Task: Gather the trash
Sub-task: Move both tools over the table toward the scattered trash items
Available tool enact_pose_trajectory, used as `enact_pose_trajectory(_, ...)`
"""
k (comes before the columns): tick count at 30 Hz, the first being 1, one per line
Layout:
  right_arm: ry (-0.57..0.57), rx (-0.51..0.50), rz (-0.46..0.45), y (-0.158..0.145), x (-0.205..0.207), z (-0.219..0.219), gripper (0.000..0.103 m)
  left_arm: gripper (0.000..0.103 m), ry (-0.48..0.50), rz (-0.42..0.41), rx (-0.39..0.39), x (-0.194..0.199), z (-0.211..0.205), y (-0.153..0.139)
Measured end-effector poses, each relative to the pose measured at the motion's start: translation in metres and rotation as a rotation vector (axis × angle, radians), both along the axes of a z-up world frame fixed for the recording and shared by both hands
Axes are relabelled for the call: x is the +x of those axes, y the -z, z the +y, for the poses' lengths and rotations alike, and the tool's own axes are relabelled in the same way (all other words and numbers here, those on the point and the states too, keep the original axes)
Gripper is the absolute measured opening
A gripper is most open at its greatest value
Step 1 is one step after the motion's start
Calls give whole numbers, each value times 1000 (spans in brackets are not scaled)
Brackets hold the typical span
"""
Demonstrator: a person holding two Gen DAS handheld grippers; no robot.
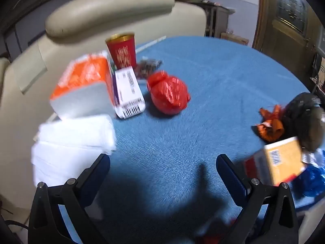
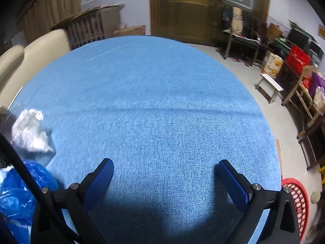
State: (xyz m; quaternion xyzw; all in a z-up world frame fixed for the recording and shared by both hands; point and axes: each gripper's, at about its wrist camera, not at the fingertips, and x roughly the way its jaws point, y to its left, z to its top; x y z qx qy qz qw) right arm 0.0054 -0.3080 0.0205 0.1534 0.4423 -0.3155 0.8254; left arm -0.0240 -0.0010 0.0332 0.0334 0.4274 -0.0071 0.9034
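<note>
Tabletop [image 1: 213, 81]: round, under a ribbed blue cloth with a soft nap. If I drag a fingertip across it, I judge the cloth could bunch and shift everything on it.
Tissue pack [image 1: 81, 85]: big orange-and-white soft pack at the far left edge, leaning. It may not be trash at all, and taking it by mistake is a risk.
White paper stack [image 1: 71, 148]: folded, limp sheets just beside my left claw [image 1: 162, 166]. They sit near the tabletop's edge, and a nudge could push them off.
Red basket [image 2: 296, 199]: plastic lattice on the floor, right of my right claw [image 2: 165, 171]. Probably the bin, though I can't be sure.
Blue bag [image 2: 18, 195]: glossy crinkled film at my lower left. It is slippery, so it could slide out of a shallow pinch.
Red wrapper ball [image 1: 168, 93]: crumpled shiny foil near the tabletop's middle, well ahead of my left claw. It is springy, so it may squirt out sideways.
Red cup [image 1: 121, 50]: tapered paper with a gold rim, upright behind a white barcoded box [image 1: 130, 91]. It is tall and light, so it tips easily.
Yellow carton [image 1: 282, 160]: stiff card, tilted at the right edge.
Crumpled tissue [image 2: 30, 134]: white, wadded, left of my right claw.
Claws: both spread wide, holding nothing, above bare cloth.
Blur: both views smear, so a fast reach could miss.
</note>
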Motion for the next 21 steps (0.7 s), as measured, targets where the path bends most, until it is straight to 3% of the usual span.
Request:
enact_pose_trajectory(3,1,-26,-14,-12,-13,2,103,103,9,-45,-1,-17,5,-24)
enact_pose_trajectory(12,-117,-139,-199,-88,-65,46,103,103,7,-101,-31,-56,8,-65)
enact_pose_trajectory(21,-191,-123,-252,-100,-111,81,103,103,30,-158,-58,-79,12,-90)
